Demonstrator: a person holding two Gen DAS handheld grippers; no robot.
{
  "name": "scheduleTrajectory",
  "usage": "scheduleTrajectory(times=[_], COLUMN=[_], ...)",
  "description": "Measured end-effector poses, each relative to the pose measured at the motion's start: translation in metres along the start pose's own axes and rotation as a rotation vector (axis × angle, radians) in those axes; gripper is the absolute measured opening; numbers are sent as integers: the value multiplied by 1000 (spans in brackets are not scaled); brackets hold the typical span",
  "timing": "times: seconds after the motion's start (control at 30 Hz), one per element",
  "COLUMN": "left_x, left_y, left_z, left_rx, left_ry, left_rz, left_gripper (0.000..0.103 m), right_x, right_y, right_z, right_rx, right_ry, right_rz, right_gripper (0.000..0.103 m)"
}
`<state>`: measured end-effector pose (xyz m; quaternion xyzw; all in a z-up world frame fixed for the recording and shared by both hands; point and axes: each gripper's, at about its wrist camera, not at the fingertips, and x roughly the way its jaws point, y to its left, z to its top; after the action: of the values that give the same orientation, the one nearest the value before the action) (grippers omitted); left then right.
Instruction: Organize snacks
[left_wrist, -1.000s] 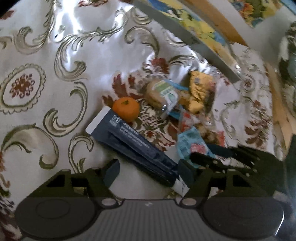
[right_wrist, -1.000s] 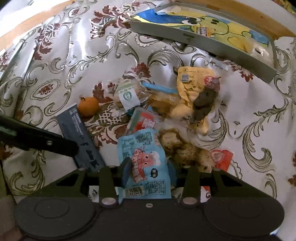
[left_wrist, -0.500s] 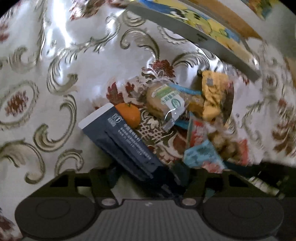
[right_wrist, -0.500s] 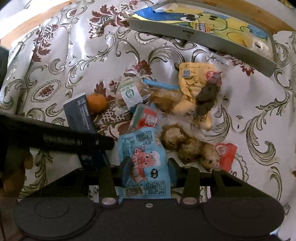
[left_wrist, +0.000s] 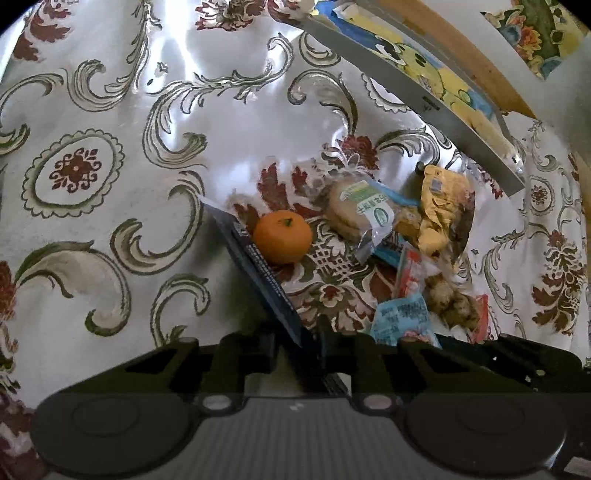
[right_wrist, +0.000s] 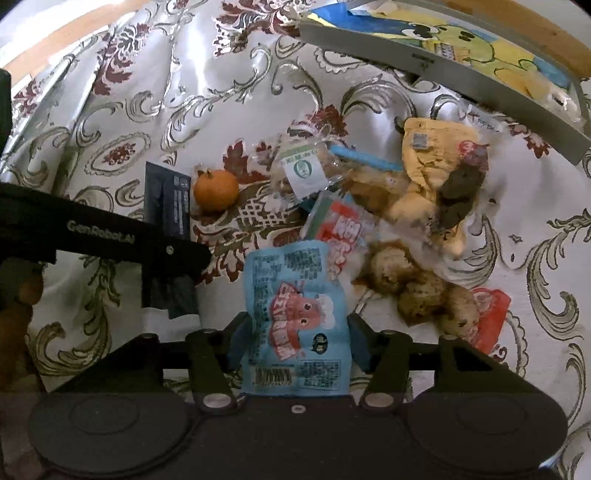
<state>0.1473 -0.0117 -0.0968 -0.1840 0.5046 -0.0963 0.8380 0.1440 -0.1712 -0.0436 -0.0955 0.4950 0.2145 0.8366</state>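
Dark navy box (left_wrist: 258, 273) is clamped at its near end in the left gripper (left_wrist: 295, 354) jaws, long axis running straight ahead, while the right gripper (right_wrist: 295, 332) jaws hold the blue packet (right_wrist: 295, 314).

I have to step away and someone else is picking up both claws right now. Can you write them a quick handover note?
Left claw: shut on the dark blue box, tilted up on edge beside the orange.
Right claw: shut on the light blue packet.
Still on the tablecloth: orange, biscuit pack, red packet, yellow bag, bag of brown lumps.
Grey tray lies past the pile.
Done: two items gripped.
Left: place them, then sort the rest.
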Motion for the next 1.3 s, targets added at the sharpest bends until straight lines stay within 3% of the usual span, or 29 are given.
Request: scheduleTrajectory(times=[0.23, 0.73, 1.03, 1.3], left_x=[-5, -23, -31, -34], left_y=[-2, -2, -3, -3], left_z=[-6, -16, -15, -14], left_rx=[26, 44, 57, 49], left_ry=[-11, -81, -112, -135], left_rz=[-15, -19, -60, -74], left_gripper=[20, 15, 10, 9], right_x=[7, -8, -16, -24], right_y=[16, 53, 58, 63], right_z=[-4, -16, -16, -17], right_rx=[-99, -327, -356, -385], right_ry=[18, -92, -155, -220], right_rz=[-55, -190, -211, -234], right_gripper=[58, 38, 32, 20])
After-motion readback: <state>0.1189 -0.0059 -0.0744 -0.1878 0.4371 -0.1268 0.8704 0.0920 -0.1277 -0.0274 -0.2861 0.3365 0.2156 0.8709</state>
